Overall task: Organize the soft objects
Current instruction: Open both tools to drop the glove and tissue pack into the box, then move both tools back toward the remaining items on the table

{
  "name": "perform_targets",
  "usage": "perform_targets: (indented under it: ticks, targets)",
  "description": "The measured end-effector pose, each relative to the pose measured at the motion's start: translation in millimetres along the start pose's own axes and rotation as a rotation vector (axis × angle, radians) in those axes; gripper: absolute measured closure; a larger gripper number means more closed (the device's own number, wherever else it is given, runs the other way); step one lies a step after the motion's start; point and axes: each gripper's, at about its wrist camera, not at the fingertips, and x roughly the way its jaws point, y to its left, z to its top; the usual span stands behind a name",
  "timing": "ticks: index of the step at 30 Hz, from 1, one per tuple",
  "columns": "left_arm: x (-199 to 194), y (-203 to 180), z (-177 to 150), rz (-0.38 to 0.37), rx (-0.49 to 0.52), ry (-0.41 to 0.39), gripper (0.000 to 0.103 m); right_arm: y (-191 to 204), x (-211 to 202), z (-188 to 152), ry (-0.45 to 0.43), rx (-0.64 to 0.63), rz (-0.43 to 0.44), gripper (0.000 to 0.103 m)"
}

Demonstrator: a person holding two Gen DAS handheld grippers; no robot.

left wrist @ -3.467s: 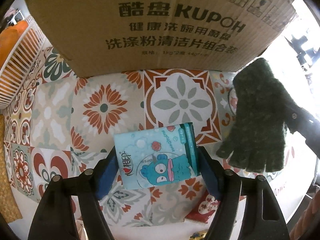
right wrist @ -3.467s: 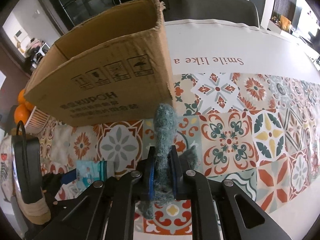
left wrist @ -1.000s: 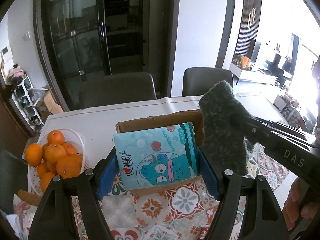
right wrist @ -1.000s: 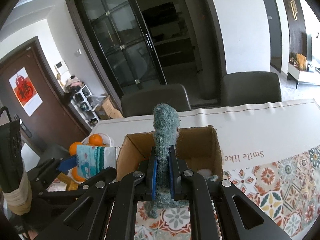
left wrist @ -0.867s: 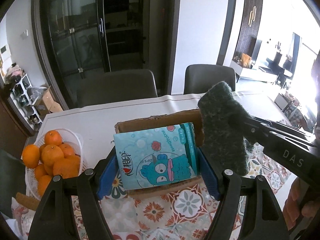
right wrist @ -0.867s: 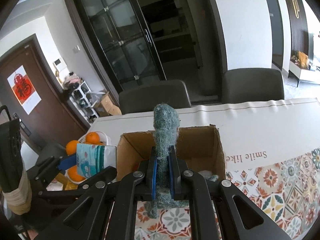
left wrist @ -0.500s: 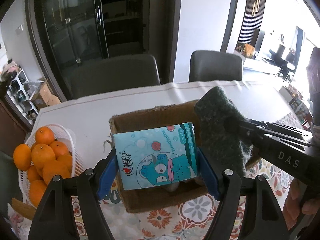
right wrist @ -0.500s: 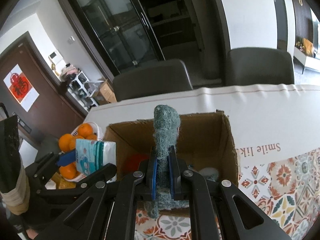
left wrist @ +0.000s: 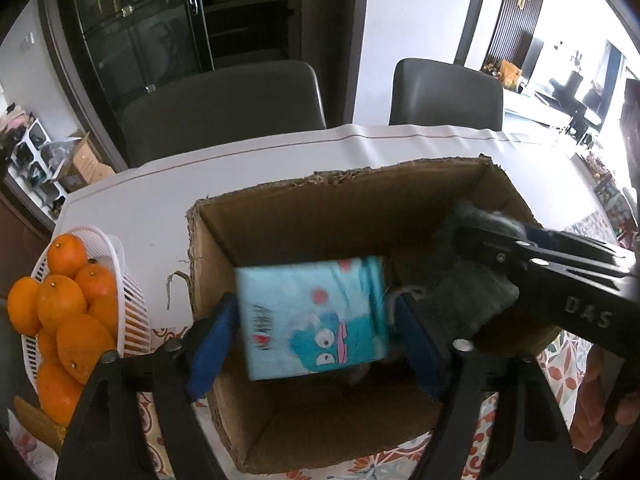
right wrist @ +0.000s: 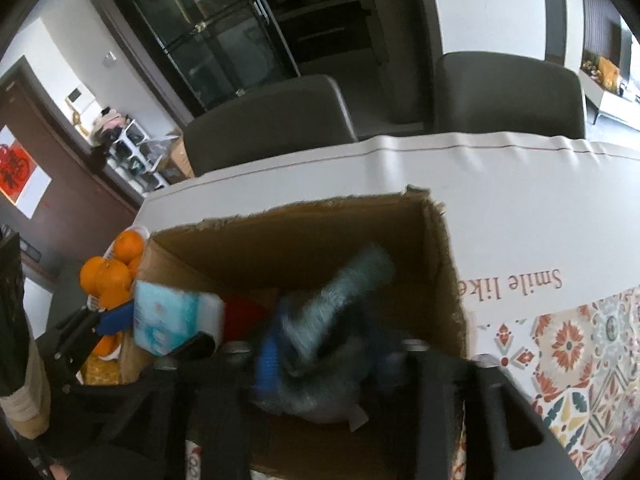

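An open cardboard box point(left wrist: 304, 200) stands on the table; it also shows in the right wrist view point(right wrist: 444, 264). My left gripper point(left wrist: 316, 344) is open over the box. The blue tissue pack point(left wrist: 312, 316) sits tilted and blurred between its spread blue pads, free of them, dropping into the box; it also shows in the right wrist view point(right wrist: 172, 316). My right gripper point(right wrist: 332, 356) is open over the box's right side. The dark green glove point(right wrist: 340, 292) tips over between its spread fingers and falls; it also shows in the left wrist view point(left wrist: 464, 292).
A white basket of oranges point(left wrist: 60, 308) stands left of the box. A red item point(right wrist: 244, 316) lies inside the box. Two grey chairs point(left wrist: 224, 104) stand behind the table. The patterned tablecloth point(right wrist: 568, 344) spreads right of the box.
Both grippers moved forward over the box and opened. The tissue pack and the glove came loose and are dropping into the box.
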Motion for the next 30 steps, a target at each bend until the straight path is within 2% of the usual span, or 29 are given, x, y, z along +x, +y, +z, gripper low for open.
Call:
perform_targets:
  ticks: [4,8,12,21,23,30]
  targets:
    - [-10.2,1.1,2.8,0.019,-0.008,-0.034,0.01,0.2,-21.2,3.3,-0.066,0.003,-0.05,0.046]
    - [-23.9,1.3,2.6,0.022,-0.015,-0.058,0.01,3.6,-36.2,3.6,-0.089,0.0,-0.08,0.044]
    - [-40.5,0.5,-2.8,0.057,-0.007,-0.084,0.01,6.6,-48.9,0.7,-0.102,-0.002,-0.088,0.044]
    - [-82.2,-0.6,-24.3,0.094,-0.022,-0.125,0.01,14.0,-77.2,-22.6,-0.117,0.002,-0.097,0.044]
    - [-91.8,-1.7,-31.1,0.105,-0.018,-0.138,0.009,15.7,-87.7,-30.8,-0.124,0.0,-0.113,0.037]
    - [-123.6,-1.7,-56.5,0.11,-0.029,-0.173,0.004,26.4,-119.7,-52.4,-0.144,-0.028,-0.144,0.031]
